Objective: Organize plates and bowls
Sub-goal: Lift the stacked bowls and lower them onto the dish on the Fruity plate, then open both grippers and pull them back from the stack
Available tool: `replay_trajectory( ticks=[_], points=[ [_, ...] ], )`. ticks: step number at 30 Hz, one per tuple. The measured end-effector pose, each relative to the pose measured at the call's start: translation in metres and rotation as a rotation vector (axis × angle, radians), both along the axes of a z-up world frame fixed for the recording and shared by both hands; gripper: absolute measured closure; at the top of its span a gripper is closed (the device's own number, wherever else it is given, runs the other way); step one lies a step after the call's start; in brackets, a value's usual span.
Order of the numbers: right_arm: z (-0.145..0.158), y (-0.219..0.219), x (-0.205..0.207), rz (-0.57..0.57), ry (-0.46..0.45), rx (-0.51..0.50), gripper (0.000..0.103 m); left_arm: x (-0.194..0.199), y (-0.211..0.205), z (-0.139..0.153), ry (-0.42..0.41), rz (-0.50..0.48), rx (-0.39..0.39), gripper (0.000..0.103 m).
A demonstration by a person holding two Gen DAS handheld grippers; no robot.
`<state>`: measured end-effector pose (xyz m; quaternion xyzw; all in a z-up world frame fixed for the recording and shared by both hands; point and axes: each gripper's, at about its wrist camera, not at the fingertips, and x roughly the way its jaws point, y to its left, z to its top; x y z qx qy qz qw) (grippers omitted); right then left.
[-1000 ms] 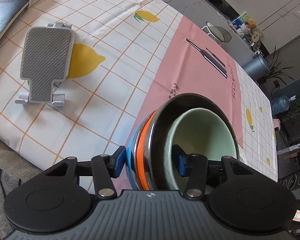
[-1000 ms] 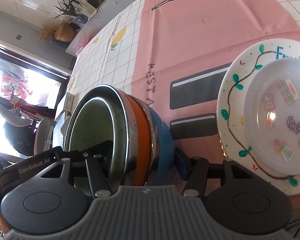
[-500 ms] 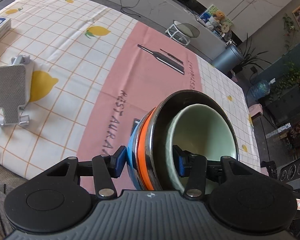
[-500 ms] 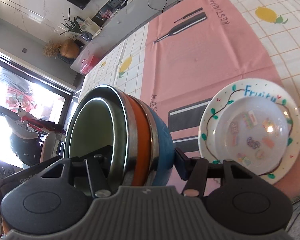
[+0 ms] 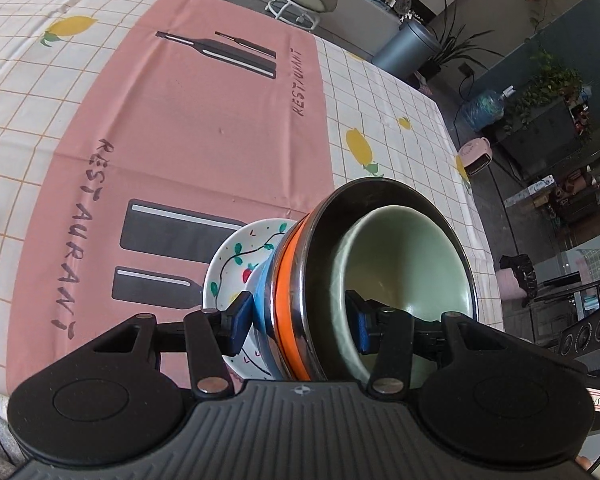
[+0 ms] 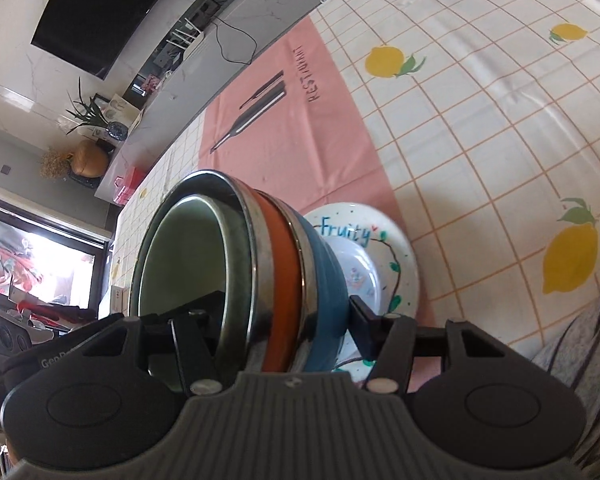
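**Nested bowls held over the plate by both grippers**

The bowl stack (image 5: 340,280) consists of a pale green bowl (image 5: 404,256) inside a steel bowl (image 5: 380,200), above an orange band and a blue bowl (image 6: 324,280) at the bottom. The stack is held in the air, just above the painted plate (image 5: 236,256), which lies on the pink cloth (image 5: 180,120) near the desk's front edge. A clear smaller plate (image 6: 356,276) rests inside the painted one. Whether the blue base touches it cannot be told.

The left gripper (image 5: 298,320) has its jaws closed across the stack's wall: one pad outside on the blue bowl, the other inside the green bowl. The right gripper (image 6: 284,320) clamps the opposite side likewise, one finger inside, one outside.

Judgement: a grip on opposite sides keeps the heavy, nested stack level, and pinching through all the walls stops the bowls sliding apart. The stack appears centred over the plates so everything forms one pile. Lowering is probably the step in hand; an off-centre set-down could tip the stack on the slick plate.
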<state>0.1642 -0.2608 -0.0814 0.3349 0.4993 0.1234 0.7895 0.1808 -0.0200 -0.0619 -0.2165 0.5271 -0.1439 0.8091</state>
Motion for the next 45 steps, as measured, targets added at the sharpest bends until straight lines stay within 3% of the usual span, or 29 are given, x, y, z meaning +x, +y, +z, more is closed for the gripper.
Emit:
replay_trajectory(
  ticks=[7,12,15,16,18,23,28,33,36,38,41,45],
  points=[
    [-0.021,-0.003,0.008,0.018,0.051,0.020,0.046,0.009,0.003,-0.020,0.059,-0.008,0.000,0.047],
    [-0.025,0.001,0.011,0.032,0.061,0.016,0.046,0.011,0.009,-0.022,0.053,-0.046,-0.018,0.047],
    [-0.025,0.003,0.011,0.037,0.051,0.010,0.041,0.003,0.008,-0.013,-0.023,-0.062,0.043,0.040],
    [-0.025,0.004,0.012,0.046,0.043,0.013,0.039,-0.001,0.009,-0.009,-0.056,-0.059,0.069,0.033],
    [-0.024,0.005,0.011,0.057,0.030,0.023,0.027,-0.010,0.011,-0.001,-0.112,-0.051,0.106,0.027],
    [-0.010,0.016,0.007,0.098,-0.022,-0.051,0.008,-0.029,0.023,0.014,-0.126,-0.019,0.115,0.016],
    [0.020,0.019,-0.007,0.110,-0.146,-0.117,0.003,-0.050,0.024,0.033,-0.213,-0.012,0.168,0.016],
    [0.031,0.023,-0.020,0.110,-0.185,-0.207,0.003,-0.067,0.025,0.048,-0.273,0.038,0.198,0.016],
    [0.039,0.017,-0.037,0.081,-0.232,-0.209,0.003,-0.085,0.025,0.054,-0.315,0.039,0.210,0.016],
    [0.050,0.020,-0.056,0.106,-0.295,-0.258,0.003,-0.101,0.020,0.056,-0.361,0.053,0.270,0.015],
    [0.061,0.032,-0.083,0.142,-0.336,-0.417,0.003,-0.121,0.008,0.059,-0.409,0.077,0.386,0.015],
    [0.057,0.046,-0.106,0.133,-0.308,-0.641,0.003,-0.137,0.001,0.059,-0.419,0.089,0.387,0.016]
  ],
)
